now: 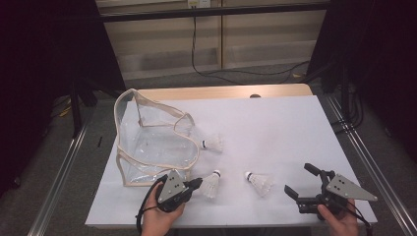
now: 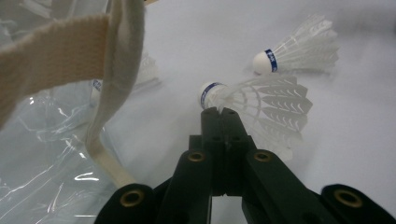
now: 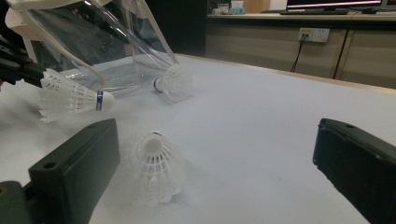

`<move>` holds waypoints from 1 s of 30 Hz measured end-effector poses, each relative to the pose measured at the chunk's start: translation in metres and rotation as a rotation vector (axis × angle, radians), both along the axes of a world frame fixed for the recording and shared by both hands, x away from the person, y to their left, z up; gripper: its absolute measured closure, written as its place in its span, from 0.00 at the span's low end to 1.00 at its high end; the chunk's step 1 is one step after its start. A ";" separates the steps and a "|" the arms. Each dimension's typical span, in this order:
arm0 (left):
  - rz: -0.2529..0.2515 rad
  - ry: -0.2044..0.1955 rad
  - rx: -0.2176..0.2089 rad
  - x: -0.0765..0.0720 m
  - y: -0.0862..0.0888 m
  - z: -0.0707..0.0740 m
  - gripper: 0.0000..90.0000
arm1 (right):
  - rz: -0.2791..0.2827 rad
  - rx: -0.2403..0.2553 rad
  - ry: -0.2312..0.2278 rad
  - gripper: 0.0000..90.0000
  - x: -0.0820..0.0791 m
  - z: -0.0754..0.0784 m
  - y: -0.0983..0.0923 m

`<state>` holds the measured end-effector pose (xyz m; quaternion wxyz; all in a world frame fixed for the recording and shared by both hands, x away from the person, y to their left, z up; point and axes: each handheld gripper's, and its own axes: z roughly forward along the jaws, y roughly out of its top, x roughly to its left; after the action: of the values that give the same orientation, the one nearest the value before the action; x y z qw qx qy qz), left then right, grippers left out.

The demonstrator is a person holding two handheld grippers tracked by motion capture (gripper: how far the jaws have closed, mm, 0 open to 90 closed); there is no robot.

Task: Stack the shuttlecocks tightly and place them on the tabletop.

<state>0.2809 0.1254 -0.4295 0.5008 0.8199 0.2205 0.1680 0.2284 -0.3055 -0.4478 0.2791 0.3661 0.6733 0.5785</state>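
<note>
The left gripper (image 1: 196, 184) has its jaws clenched on the feather skirt of a shuttlecock (image 1: 211, 184), it seems, though the pinch itself is hard to make out. That shuttlecock lies on the counter (image 1: 275, 128), just beside the clear pouch (image 1: 152, 142). The right gripper (image 1: 301, 183) rests near the counter's front edge with its jaws released wide, a second shuttlecock (image 1: 259, 183) lying just before them. A third shuttlecock (image 1: 213, 144) lies against the pouch.
</note>
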 end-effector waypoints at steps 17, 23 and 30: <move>0.028 -0.006 0.038 -0.001 -0.025 0.008 1.00 | -0.002 0.007 0.002 0.00 0.000 0.000 -0.001; 0.028 -0.004 0.036 0.003 -0.034 0.010 1.00 | -0.003 0.007 0.003 0.00 0.000 0.000 -0.001; 0.048 0.007 0.038 0.009 -0.043 0.011 1.00 | -0.004 0.006 0.001 0.00 0.000 0.000 -0.002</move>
<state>0.2894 0.0827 -0.4189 0.4804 0.8243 0.2387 0.1810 0.2283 -0.3072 -0.4480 0.2789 0.3683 0.6711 0.5798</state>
